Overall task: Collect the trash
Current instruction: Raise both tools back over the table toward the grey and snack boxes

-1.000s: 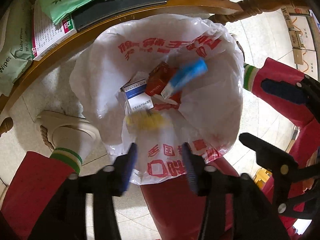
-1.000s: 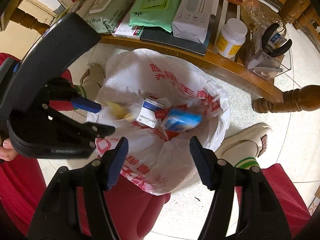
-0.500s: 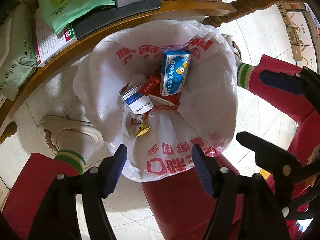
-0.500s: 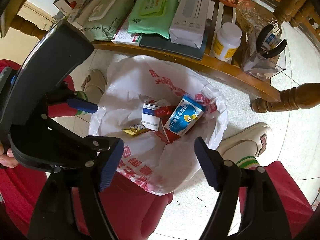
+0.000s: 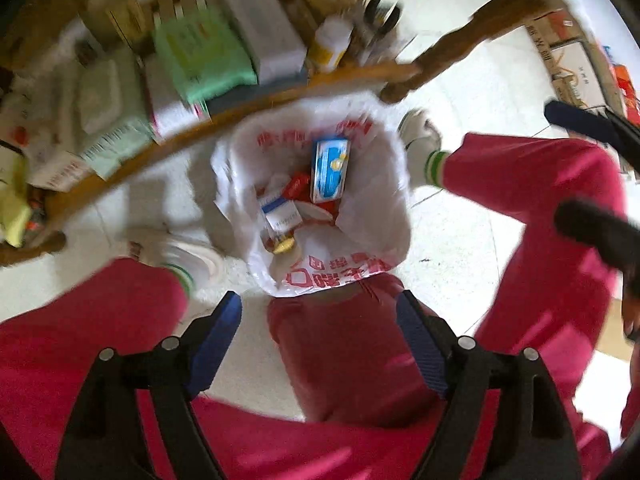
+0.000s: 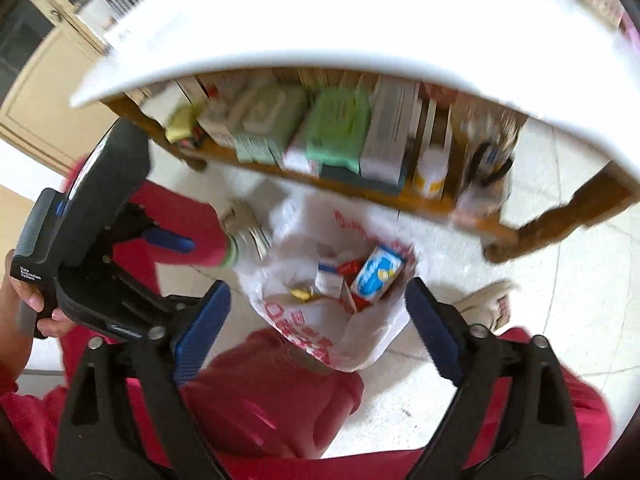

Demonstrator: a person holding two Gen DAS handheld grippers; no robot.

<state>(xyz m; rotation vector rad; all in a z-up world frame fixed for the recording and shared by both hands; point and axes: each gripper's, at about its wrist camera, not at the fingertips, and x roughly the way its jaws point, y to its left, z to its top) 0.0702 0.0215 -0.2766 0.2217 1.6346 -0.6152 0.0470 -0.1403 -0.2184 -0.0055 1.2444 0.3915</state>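
A white plastic trash bag with red print stands open on the floor between the person's red-trousered legs. Inside lie a blue and white box, a red box, a white box with a blue stripe and a yellow wrapper. My left gripper is open and empty, high above the bag's near side. My right gripper is open and empty, also above the bag. The left gripper shows in the right wrist view.
A wooden lower shelf behind the bag holds green wipe packs, a white box and a pill bottle. A white tabletop edge juts out above. Slippered feet flank the bag.
Both grippers have risen and pulled back from the bag, which now looks smaller. The blue box and yellow wrapper, falling one second ago, lie still in the bag. Both views are motion-blurred.
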